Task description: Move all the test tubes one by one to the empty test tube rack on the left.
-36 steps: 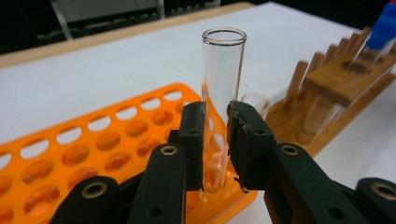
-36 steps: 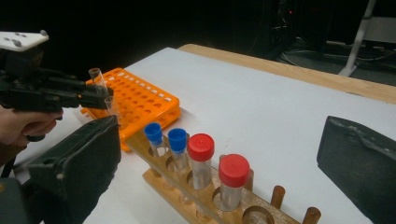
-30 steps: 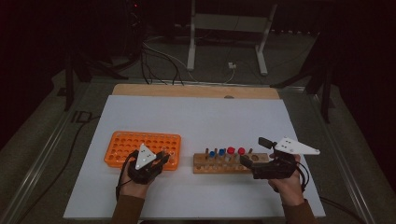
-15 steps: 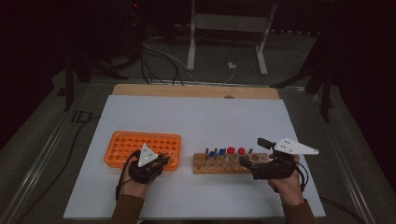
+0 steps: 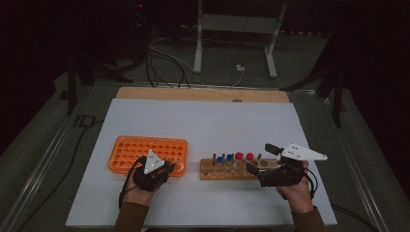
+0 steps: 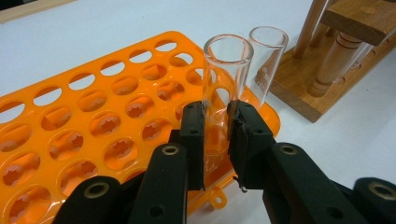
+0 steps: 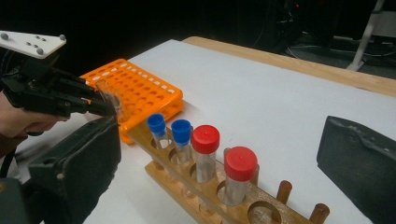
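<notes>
Pinching a clear tube (image 6: 223, 88) over the orange rack (image 6: 84, 116), left gripper (image 6: 218, 135) jaws; right gripper (image 7: 219, 154) jaws wide.

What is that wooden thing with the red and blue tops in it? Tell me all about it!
It is a wooden rack for tubes, light brown, with a top board full of round holes, a base board and small turned posts. It lies on the white table, right beside the orange rack. Four capped tubes stand upright in it in a row: two with blue caps, then two with red caps. At least one hole past them is empty. The right tongs are open around it, not squeezing anything.
</notes>
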A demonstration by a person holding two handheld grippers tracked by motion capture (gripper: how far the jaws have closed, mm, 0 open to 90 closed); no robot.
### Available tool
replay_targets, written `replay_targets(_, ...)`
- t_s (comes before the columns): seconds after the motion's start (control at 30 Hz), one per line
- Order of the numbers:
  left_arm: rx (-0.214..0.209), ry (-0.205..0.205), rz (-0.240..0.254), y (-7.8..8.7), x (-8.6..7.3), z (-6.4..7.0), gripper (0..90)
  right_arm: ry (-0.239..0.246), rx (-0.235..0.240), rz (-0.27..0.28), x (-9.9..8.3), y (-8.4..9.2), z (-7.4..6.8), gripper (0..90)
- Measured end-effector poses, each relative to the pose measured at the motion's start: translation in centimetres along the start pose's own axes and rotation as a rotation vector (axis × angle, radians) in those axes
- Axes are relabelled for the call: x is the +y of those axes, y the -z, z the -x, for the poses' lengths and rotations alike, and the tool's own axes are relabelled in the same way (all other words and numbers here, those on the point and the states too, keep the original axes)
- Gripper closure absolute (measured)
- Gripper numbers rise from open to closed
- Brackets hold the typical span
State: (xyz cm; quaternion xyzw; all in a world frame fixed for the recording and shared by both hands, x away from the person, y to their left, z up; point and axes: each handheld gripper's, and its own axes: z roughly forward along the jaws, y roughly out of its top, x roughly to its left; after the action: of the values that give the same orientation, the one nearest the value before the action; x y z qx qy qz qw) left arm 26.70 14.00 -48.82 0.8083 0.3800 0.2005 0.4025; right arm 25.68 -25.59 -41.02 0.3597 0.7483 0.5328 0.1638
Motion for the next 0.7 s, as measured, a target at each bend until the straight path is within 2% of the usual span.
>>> replay_targets(0.1, -0.012, 0.020, 0.009, 0.0, -0.1, -0.1, 75.0, 0.000, 0.000, 0.000, 0.0, 0.0, 0.0, 0.2)
replay_targets(0.3, -0.022, 0.054, 0.028, 0.4, -0.2, -0.3, 59.8, -0.002, -0.013, 0.007, -0.1, 0.2, 0.4, 0.2)
replay_targets(0.37, -0.036, 0.074, 0.067, 0.9, 0.0, -0.4, 52.8, 0.003, -0.025, 0.004, -0.2, 0.2, 0.5, 0.2)
replay_targets(0.43, -0.059, 0.102, 0.109, 1.3, 0.2, -0.6, 41.2, 0.015, -0.050, 0.002, -0.3, 0.1, 0.5, 0.2)
replay_targets(0.53, -0.069, 0.139, 0.160, 2.1, 0.3, -0.8, 24.8, 0.024, -0.070, 0.004, -0.5, -0.1, 0.8, 1.1)
replay_targets(0.7, -0.075, 0.213, 0.237, 2.6, 0.4, -1.2, 8.5, 0.016, -0.074, -0.022, -1.2, -0.6, 1.3, 7.6)
